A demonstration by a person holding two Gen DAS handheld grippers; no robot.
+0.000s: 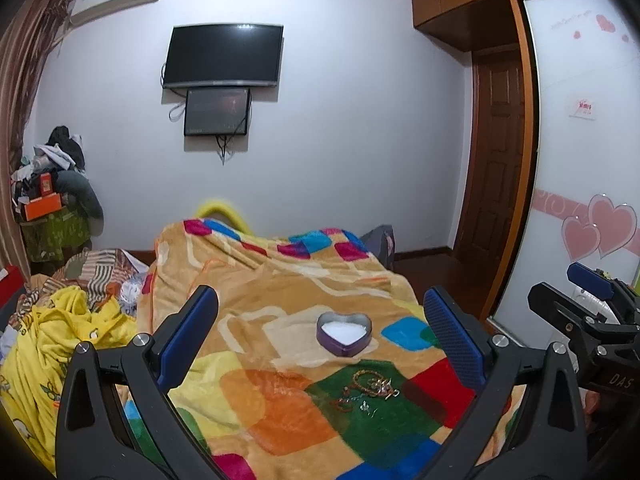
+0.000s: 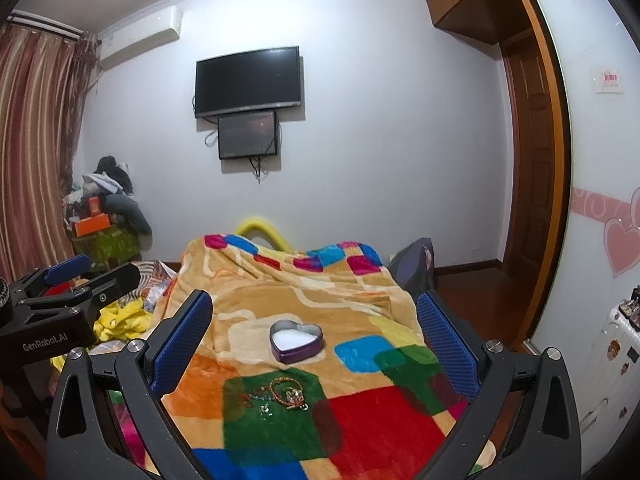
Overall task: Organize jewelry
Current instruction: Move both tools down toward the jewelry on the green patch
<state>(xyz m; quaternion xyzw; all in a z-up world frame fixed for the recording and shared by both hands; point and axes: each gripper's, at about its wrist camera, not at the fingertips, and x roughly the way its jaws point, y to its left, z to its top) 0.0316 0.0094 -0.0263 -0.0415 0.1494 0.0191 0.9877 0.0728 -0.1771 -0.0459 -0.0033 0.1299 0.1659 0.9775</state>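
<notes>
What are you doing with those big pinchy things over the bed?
A person holds two grippers above a colourful blanket to tidy up jewelry. The left gripper and right gripper are both open and holding nothing. A small tangle of jewelry lies on a green patch of the blanket, and beyond it sits an open heart-shaped tin with a white lining, with nothing in it yet.

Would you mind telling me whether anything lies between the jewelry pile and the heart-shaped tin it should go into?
Nothing visible does. The jewelry pile lies on a green patch of the blanket, and only bare blanket separates it from the open heart-shaped tin just beyond.
</notes>
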